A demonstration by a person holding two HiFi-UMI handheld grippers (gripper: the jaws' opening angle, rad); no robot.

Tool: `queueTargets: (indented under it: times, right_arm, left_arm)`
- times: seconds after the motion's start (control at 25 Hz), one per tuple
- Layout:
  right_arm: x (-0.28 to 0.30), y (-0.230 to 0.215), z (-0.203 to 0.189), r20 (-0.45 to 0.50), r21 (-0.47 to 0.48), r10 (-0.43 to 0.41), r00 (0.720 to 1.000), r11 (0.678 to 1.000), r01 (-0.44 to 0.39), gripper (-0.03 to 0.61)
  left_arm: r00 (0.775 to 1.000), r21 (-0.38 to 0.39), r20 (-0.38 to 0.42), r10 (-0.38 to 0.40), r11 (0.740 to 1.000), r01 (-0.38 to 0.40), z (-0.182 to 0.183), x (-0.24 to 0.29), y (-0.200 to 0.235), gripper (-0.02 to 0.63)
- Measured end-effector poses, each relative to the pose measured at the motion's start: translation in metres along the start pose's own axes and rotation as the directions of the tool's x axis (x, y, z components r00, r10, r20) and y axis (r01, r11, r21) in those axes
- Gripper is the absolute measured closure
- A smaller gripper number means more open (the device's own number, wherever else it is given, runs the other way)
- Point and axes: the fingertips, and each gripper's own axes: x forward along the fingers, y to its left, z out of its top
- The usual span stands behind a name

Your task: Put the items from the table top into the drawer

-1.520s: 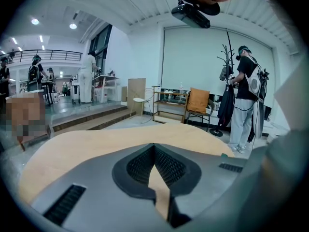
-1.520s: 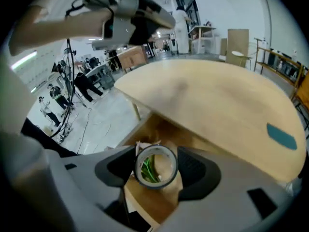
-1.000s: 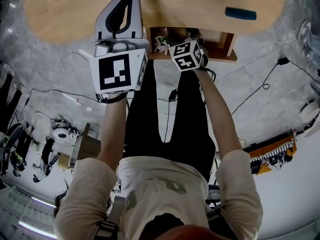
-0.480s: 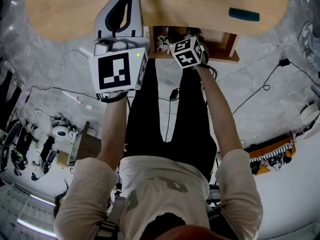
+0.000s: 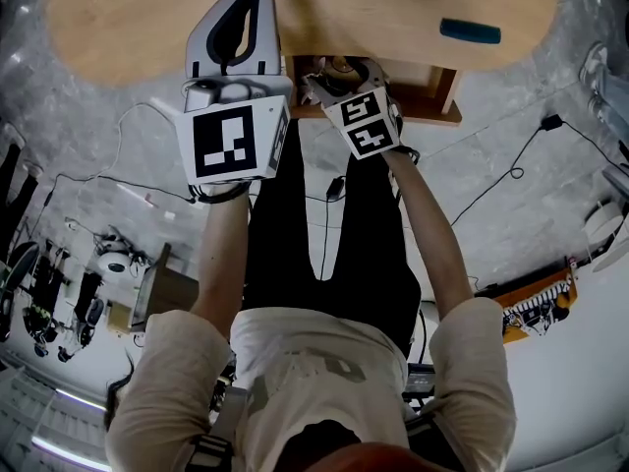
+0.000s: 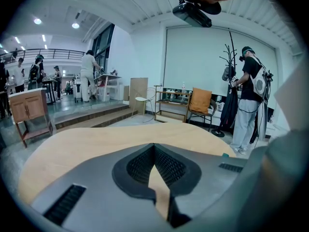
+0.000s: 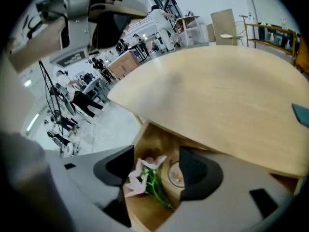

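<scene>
Over the open drawer (image 7: 150, 138), the right gripper (image 7: 149, 166) has just spread its fingers wide, empty, probably releasing the flower (image 7: 145, 175) lying inside. 1 teal item (image 5: 470, 30) lies on the tabletop (image 6: 87, 144). The left gripper (image 6: 154, 146) idles, fingers closed.

The wooden drawer (image 5: 437, 114) stands pulled out from under the pale wooden desk (image 5: 147, 18). Inside it lies an artificial flower (image 7: 145, 175) with pale pink petals and green stems, on its side. Just beside it sits a small round container (image 7: 175, 174). A flat dark teal item (image 5: 470, 30) lies on the desk, well apart from the drawer.
</scene>
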Motion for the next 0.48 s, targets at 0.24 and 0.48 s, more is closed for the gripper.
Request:
queueTargets:
  times: [0.24,0.48]
  right_arm:
    - [-0.059,0.019,0.079,0.254,0.047,0.093,0.963,0.993,-0.108,0.436]
    - [-0.129,-0.034,0.166,0.516,0.252,-0.128,0.847,0.968,-0.007,0.571]
  left_arm:
    - [0.998,-0.010,0.056,-0.009,1.000,0.010,0.016,-0.001,-0.009,0.607]
    - [0.997,-0.004,0.075,-0.018,1.000,0.018,0.025,-0.006,-0.008,0.607]
